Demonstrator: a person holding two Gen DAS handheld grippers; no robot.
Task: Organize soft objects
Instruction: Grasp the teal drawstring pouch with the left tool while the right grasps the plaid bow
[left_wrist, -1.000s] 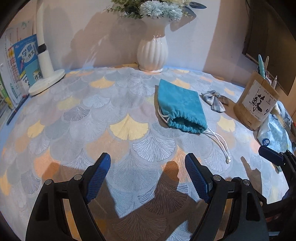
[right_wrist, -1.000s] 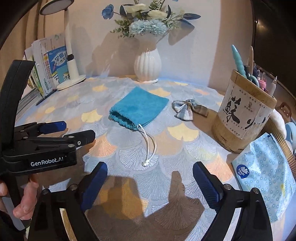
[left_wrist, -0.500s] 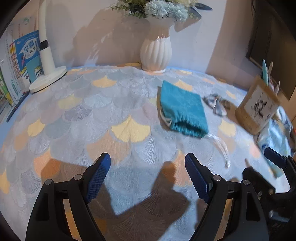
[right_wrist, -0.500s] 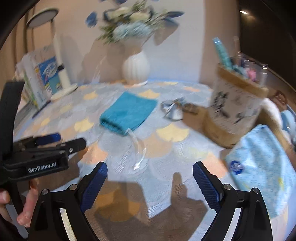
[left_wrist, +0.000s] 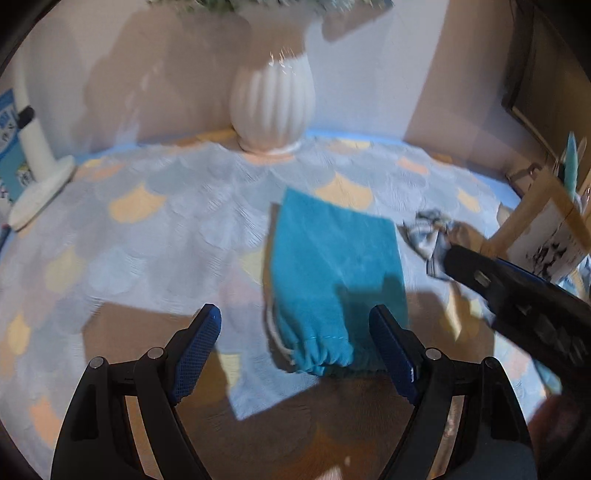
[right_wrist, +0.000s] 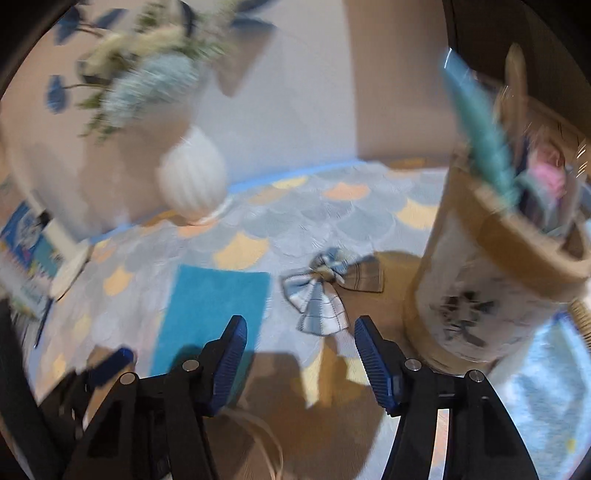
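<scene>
Hovering wide left gripper (left_wrist: 295, 345) over teal pouch (left_wrist: 332, 273), right gripper (right_wrist: 297, 341) closing, empty, near bow (right_wrist: 323, 291)

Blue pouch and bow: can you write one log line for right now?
left gripper: open over teal drawstring pouch | right gripper: closing, empty, near plaid bow

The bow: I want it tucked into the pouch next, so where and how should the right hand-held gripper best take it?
Grip the bow at its pinched middle knot, coming from above with the fingers across the knot. It lies flat, so the loops give little to pinch. The right hand-held gripper is closing, nothing between its fingers.
</scene>
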